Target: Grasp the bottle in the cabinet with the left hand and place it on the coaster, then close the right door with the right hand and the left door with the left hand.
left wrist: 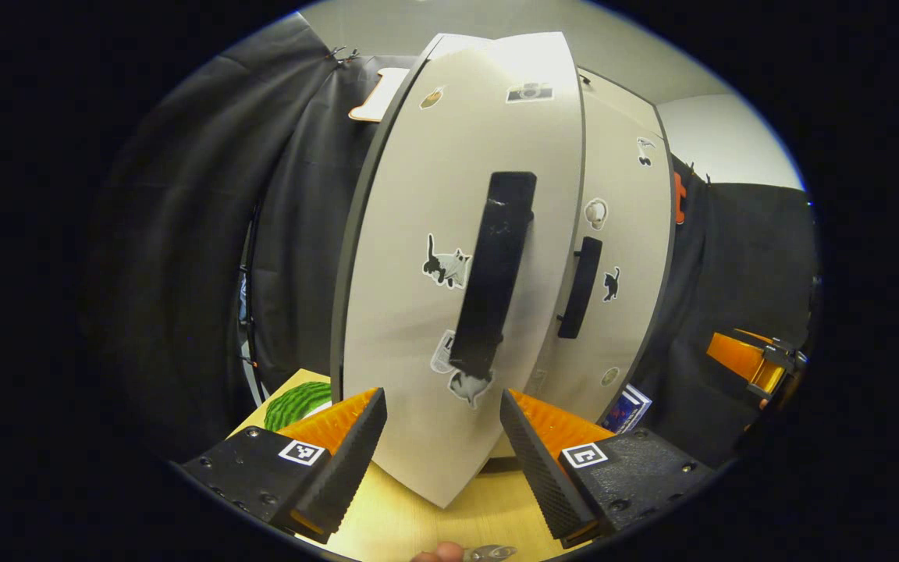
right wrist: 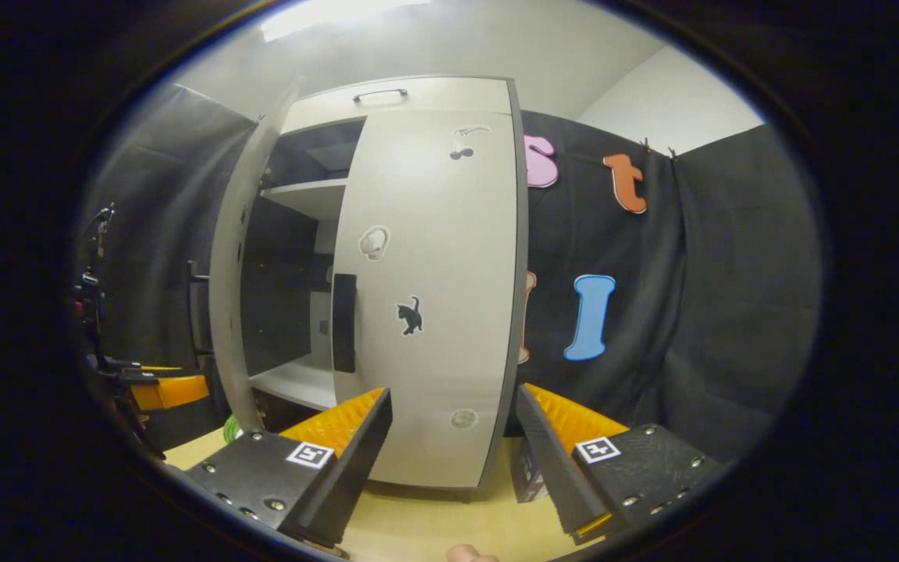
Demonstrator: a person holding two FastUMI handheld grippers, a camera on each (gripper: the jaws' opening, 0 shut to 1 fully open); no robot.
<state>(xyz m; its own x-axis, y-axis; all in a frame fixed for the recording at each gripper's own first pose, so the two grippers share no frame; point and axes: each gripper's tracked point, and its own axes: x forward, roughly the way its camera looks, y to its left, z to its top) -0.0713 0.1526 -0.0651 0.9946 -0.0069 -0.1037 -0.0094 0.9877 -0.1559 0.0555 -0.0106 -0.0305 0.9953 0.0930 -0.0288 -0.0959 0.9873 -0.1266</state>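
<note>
The white cabinet's left door [left wrist: 434,297] stands partly open, right in front of my left gripper [left wrist: 442,402]. That gripper is open, its fingers just below the door's black handle [left wrist: 496,273] and not touching it. The right door [right wrist: 434,312] lies flat against the cabinet front, with its handle [right wrist: 344,321] near its left edge. My right gripper [right wrist: 453,394] is open and empty a short way in front of it. Between the doors I see dark shelves [right wrist: 309,195]. A green coaster [left wrist: 301,402] lies on the table left of the cabinet.
The cabinet stands on a light wooden table [left wrist: 410,523]. A small blue patterned box [left wrist: 627,407] sits by the cabinet's right foot. Black cloth walls close in behind and on both sides. The other gripper [left wrist: 758,363] shows at the far right of the left gripper view.
</note>
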